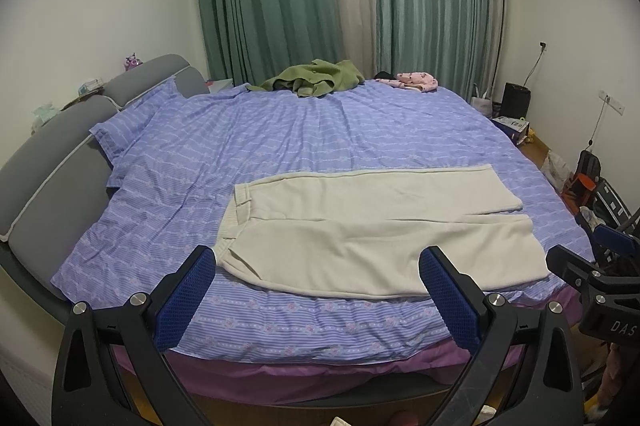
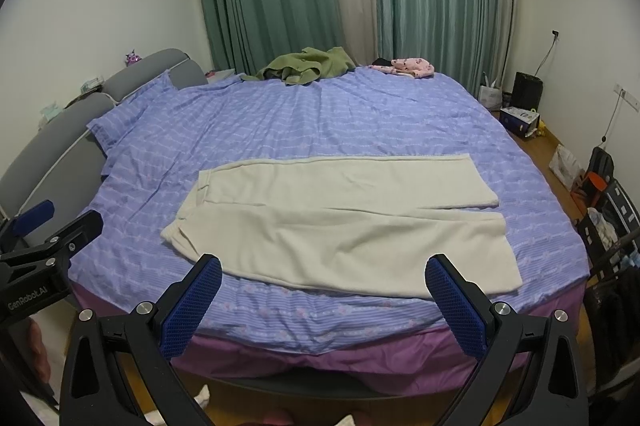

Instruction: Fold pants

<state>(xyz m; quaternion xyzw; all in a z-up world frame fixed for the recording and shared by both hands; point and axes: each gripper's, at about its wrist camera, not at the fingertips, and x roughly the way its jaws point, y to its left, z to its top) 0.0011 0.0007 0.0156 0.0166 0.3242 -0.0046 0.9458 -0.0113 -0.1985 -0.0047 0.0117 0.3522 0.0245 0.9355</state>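
Bed [image 1: 280,130] with a loose striped sheet [image 1: 248,322] carries the cream pants [image 1: 360,238], flat near its front edge, legs splayed. Left hand-held gripper [image 1: 316,290] and right hand-held gripper [image 2: 324,298] hover spread wide, holding nothing. Risks: pinching sheet along with fabric, or grabbing one layer so the fold skews.

Right claw [image 2: 323,268] gapes above cream pants [image 2: 340,226] on bedspread [image 2: 280,122].

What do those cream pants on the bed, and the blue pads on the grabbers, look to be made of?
The cream pants look like soft, matte knit or fleece: slightly fuzzy, ribbed waistband, gentle creases. The blue pads look like textured rubber or plastic, given their fine grid pattern; which one is unclear.
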